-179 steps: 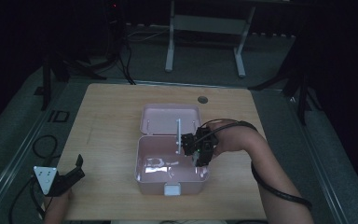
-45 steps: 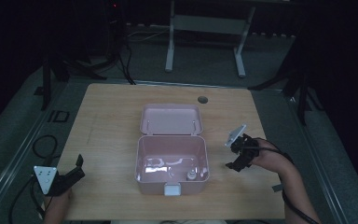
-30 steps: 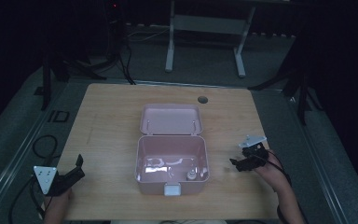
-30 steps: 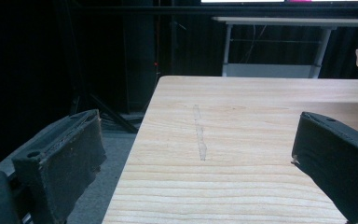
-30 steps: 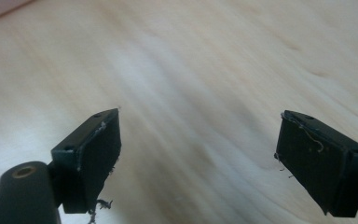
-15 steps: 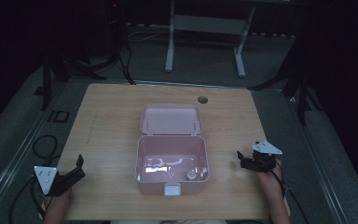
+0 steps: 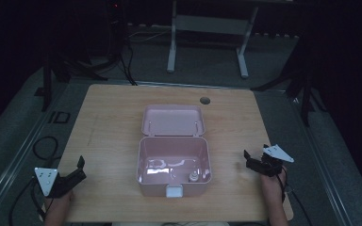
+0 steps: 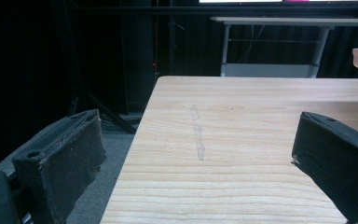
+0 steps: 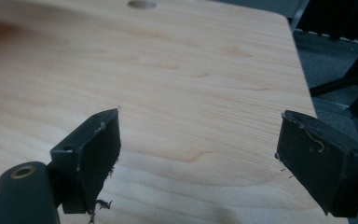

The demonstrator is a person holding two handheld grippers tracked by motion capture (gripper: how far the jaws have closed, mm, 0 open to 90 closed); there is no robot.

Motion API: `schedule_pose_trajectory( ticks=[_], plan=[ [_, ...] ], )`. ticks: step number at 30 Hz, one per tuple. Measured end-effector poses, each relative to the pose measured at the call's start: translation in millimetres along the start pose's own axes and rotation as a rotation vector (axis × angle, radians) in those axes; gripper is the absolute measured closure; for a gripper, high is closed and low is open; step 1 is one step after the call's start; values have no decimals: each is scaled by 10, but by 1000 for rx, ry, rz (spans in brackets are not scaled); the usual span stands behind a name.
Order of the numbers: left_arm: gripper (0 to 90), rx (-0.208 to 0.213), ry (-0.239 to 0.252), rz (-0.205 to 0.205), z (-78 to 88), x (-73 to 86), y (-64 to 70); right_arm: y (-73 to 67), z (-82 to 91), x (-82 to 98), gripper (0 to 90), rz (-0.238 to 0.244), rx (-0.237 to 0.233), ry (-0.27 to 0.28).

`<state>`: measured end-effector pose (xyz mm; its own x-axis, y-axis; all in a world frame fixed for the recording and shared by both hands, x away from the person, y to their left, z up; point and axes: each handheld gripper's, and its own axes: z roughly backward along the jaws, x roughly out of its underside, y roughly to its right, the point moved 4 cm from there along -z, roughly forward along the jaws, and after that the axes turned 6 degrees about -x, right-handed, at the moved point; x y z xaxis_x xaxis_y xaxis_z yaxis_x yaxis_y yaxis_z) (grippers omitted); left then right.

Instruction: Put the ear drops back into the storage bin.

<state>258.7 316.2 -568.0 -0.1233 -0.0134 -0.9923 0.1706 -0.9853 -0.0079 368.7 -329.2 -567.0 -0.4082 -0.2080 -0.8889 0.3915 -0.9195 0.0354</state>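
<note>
We see the pink box (image 7: 173, 165) open at mid-counter (image 7: 108, 122), a small white item (image 7: 193, 177) inside. Our right gripper (image 7: 250, 160) sits near its right side, fingers spread and empty. Our left gripper (image 7: 78, 168) rests at the near-left corner, fingers spread too.

The box (image 7: 173, 160) is pale pink, the table (image 7: 113, 122) light wood-grained, both grippers' fingers (image 9: 91, 154) black.

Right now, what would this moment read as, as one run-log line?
open pink plastic box: small item inside, lid back | left gripper: open, empty, near table corner | right gripper: open, empty, right of box
</note>
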Motion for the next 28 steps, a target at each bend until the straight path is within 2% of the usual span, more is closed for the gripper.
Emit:
schedule_pose_trajectory(
  ticks=[4,8,12,15,18,28],
  plan=[
    [24,0,1,2,-1,-1,-2,53,23,19,133,-58,-10,25],
    [24,0,1,1,-2,-1,0,80,43,34,133,-75,-3,43],
    [24,0,1,2,-2,-1,-1,115,73,30,134,-121,-7,75],
    [24,0,1,0,-2,-1,-1,128,72,38,135,-127,-9,75],
    [24,-2,1,2,-2,-1,-3,140,47,52,135,-140,-9,49],
    [24,0,0,5,-1,-2,-7,156,50,52,136,-140,-6,52]
  ],
)
